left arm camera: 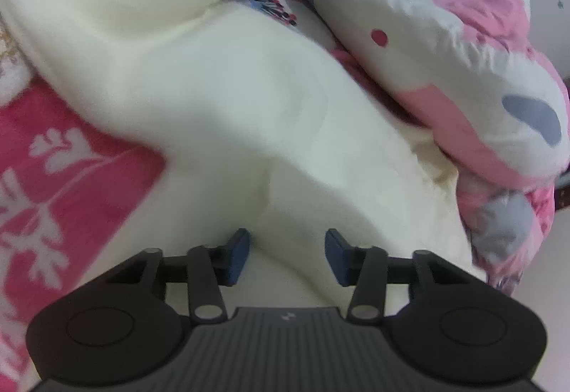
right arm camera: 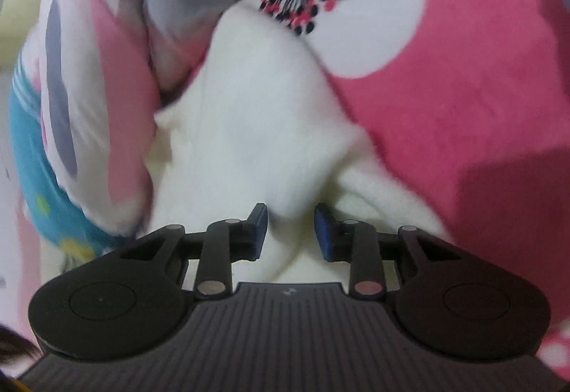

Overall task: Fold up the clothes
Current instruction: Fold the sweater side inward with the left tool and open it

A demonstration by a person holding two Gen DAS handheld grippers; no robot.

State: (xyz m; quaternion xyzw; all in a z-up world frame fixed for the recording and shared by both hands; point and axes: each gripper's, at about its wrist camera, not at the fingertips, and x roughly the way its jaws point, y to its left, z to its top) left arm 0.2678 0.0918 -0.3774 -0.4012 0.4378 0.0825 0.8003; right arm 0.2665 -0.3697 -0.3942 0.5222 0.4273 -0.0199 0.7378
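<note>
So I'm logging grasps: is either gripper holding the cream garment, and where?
Neither. Both the left gripper and right gripper stand open over the cream garment.

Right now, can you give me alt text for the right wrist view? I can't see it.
The right gripper, jaws apart, sits over a fold of cream fleece garment with nothing pinched. Pink floral bedding fills the right side; a pink, white and grey quilt bunches on the left.

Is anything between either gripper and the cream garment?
Nothing visible. The cream garment lies directly ahead of the left gripper, and of the right gripper, whose jaws have its fabric between them.
</note>
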